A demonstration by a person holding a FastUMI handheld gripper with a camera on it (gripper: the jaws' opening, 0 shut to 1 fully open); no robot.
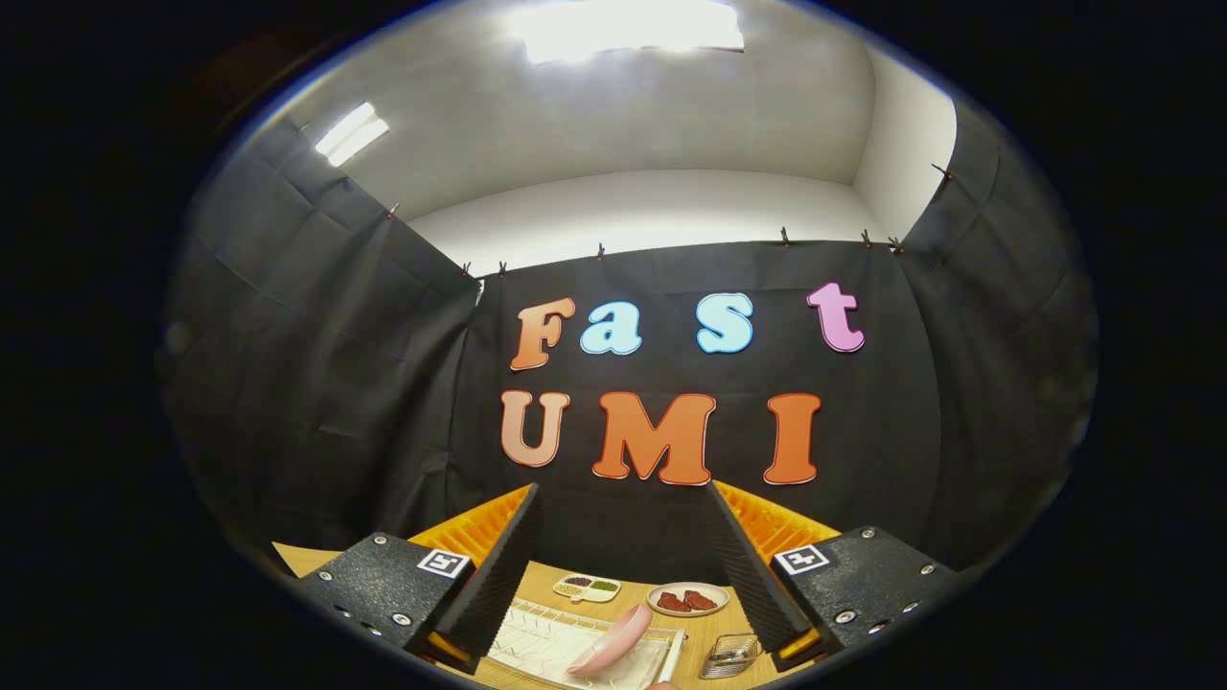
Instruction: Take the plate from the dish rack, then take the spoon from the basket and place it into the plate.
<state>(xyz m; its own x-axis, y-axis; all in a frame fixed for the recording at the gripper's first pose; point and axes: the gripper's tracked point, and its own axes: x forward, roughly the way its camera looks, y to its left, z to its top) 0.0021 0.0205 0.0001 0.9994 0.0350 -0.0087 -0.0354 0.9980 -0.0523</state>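
Note:
My gripper [623,561] is open, held high above the wooden table [709,634], with nothing between its fingers. Below and between the fingers, a pink plate [611,640] stands tilted on edge in a white wire dish rack [561,647]. To the right of the rack, near the right finger, sits a small wire basket [730,656]; I cannot make out the spoon inside it.
Beyond the rack, a small divided dish [588,586] with dark and green contents and a round plate with reddish pieces [687,600] sit near the back of the table. Black cloth walls close the booth on three sides.

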